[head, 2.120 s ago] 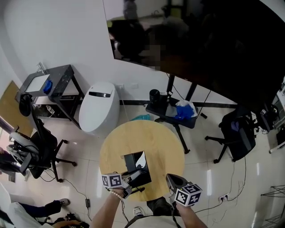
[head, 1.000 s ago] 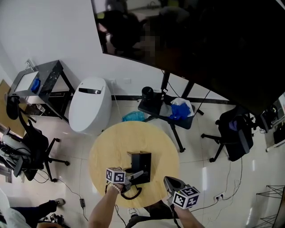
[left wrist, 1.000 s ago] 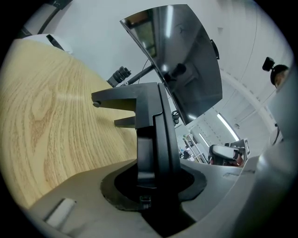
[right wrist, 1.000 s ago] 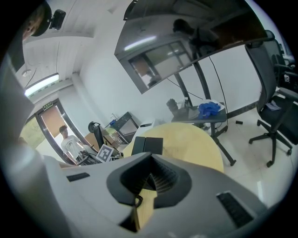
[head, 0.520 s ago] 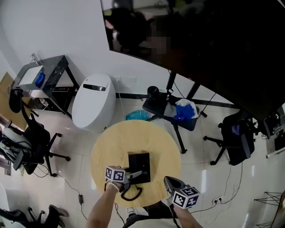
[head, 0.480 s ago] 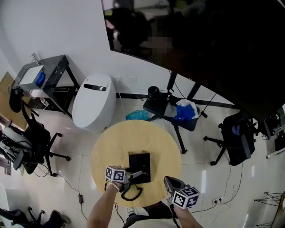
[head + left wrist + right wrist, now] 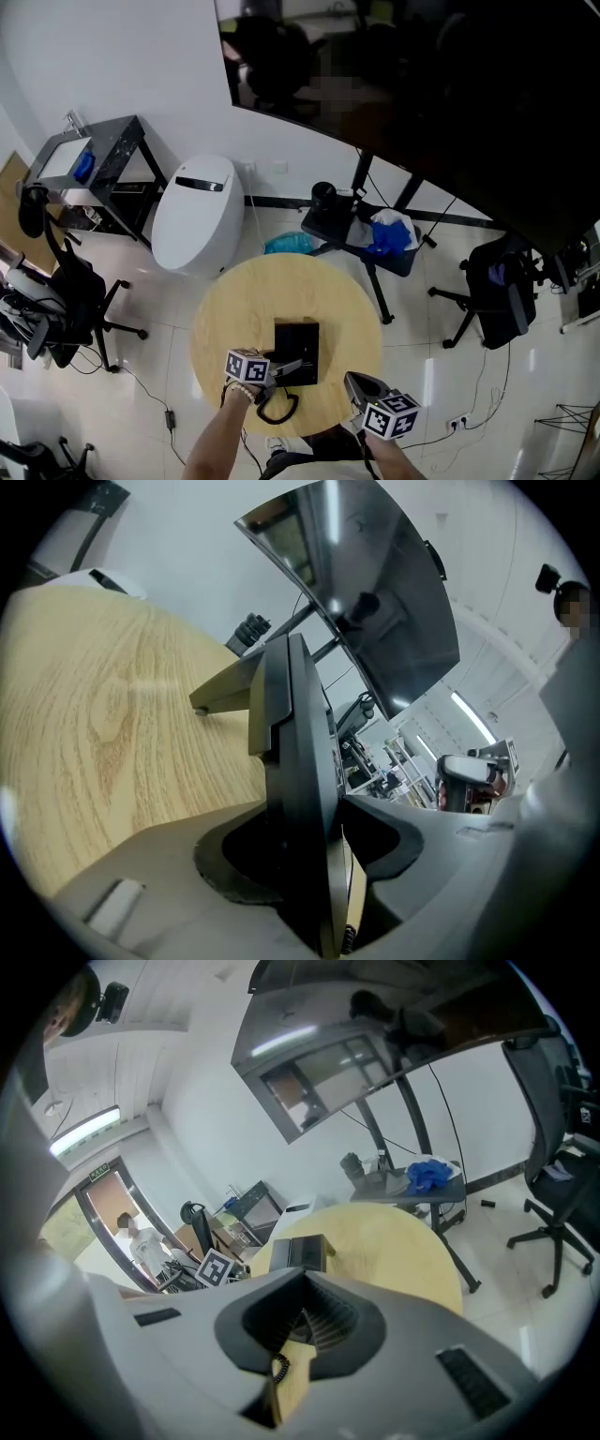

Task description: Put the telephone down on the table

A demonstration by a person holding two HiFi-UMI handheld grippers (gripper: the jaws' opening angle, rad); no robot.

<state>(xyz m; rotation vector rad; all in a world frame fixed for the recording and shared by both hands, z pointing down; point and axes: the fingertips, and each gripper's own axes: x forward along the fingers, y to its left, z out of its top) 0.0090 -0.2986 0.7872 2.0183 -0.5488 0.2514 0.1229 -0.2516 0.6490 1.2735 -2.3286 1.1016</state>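
— Where is the telephone (image 7: 296,349) seen?

— It is seen over the round wooden table (image 7: 239,314), toward 6 o'clock from the table's middle in the head view. Its near edge is gripped by the left gripper (image 7: 284,369).

— How is that grip made out?

— In the left gripper view the telephone is shown as a dark slab pinched between the two fingers (image 7: 412,841), which are pressed against both of its faces. The wood grain of the table is seen just beside the telephone's underside. One small foot is seen right at the table surface, but it cannot be told whether it is touching.

— And the right gripper (image 7: 357,380)?

— It is held at about 5 o'clock of the table, near the rim and apart from the telephone. In the right gripper view its fingers (image 7: 352,1326) are drawn together, and nothing is held between them.

— What else is noted?

— A coiled black cord (image 7: 277,409) is looped at the 6 o'clock rim, just beside the left gripper. A white toilet (image 7: 192,216) is seen on the floor at 10 o'clock from the table.
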